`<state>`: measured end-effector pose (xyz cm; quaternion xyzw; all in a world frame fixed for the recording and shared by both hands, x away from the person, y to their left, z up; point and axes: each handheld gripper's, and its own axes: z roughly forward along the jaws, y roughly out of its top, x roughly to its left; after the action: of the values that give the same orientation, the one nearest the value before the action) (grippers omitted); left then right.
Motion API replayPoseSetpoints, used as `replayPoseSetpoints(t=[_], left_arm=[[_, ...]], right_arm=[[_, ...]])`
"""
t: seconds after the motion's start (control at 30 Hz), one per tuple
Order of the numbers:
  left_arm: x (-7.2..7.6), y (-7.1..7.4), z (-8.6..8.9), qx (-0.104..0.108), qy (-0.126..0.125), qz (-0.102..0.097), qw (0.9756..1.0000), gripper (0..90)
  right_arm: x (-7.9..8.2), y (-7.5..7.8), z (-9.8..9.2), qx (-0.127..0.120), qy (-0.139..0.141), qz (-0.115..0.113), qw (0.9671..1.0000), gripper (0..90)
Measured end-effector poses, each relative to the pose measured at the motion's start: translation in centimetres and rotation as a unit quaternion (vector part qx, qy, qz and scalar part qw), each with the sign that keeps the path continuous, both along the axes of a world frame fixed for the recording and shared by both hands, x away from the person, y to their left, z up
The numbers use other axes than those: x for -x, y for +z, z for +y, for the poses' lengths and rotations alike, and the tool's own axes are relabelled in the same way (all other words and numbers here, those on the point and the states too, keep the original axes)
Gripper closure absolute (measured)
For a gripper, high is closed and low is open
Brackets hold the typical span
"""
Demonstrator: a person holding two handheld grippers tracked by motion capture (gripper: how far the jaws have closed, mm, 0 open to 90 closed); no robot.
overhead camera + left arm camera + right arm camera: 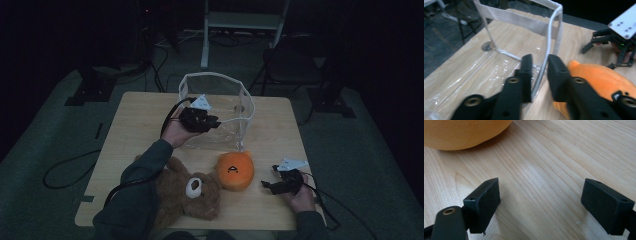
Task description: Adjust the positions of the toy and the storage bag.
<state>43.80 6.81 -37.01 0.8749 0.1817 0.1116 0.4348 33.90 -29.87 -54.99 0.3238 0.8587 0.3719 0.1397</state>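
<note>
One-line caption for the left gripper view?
Left gripper pinching the clear bag's white-trimmed rim, orange plush beside it.

A table (135,130) carries a bag (220,85) standing open at its far middle, w/ the left gripper (216,123) at the bag's near-left wall, jaws closed on the bag's edge. In front of the bag lies a round plush toy (235,171), touching a teddy bear (187,192) on its left at the near edge. The right gripper (263,184) rests on the table just right of the round toy, near the front-right corner, well apart from the bag.
</note>
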Motion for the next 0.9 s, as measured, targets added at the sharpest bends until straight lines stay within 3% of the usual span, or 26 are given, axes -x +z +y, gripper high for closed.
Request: replayPoseSetpoints(t=[0.07, 0.2, 0.57, 0.7, 0.77, 0.9], left_arm=[[0.1, 0.0, 0.3, 0.004, -0.008, 0.008, 0.9999, 85.6], [0.5, -0.2, 0.7, 0.016, -0.024, 0.021, 0.9993, 87.9], [3.6, 0.3, 1.7, 0.025, -0.069, 0.015, 0.9972, 87.9], [3.6, 0.1, 1.8, 0.031, -0.072, 0.019, 0.9967, 87.5], [3.5, 0.1, 1.8, 0.033, -0.071, 0.020, 0.9967, 86.3], [3.5, 0.2, 2.0, 0.035, -0.068, 0.023, 0.9968, 72.5]], right_arm=[[0.0, 0.0, 0.0, 0.000, 0.000, 0.000, 1.0000, 14.8], [0.0, 0.0, 0.0, 0.000, 0.000, -0.001, 1.0000, 14.8], [0.0, 0.0, 0.0, -0.001, -0.001, 0.000, 1.0000, 14.8], [0.0, 0.0, 0.0, -0.002, -0.001, 0.000, 1.0000, 14.8], [0.0, 0.0, 0.0, -0.002, -0.002, 0.000, 1.0000, 14.8], [0.0, 0.0, 0.0, -0.001, -0.001, -0.001, 1.0000, 14.8]])
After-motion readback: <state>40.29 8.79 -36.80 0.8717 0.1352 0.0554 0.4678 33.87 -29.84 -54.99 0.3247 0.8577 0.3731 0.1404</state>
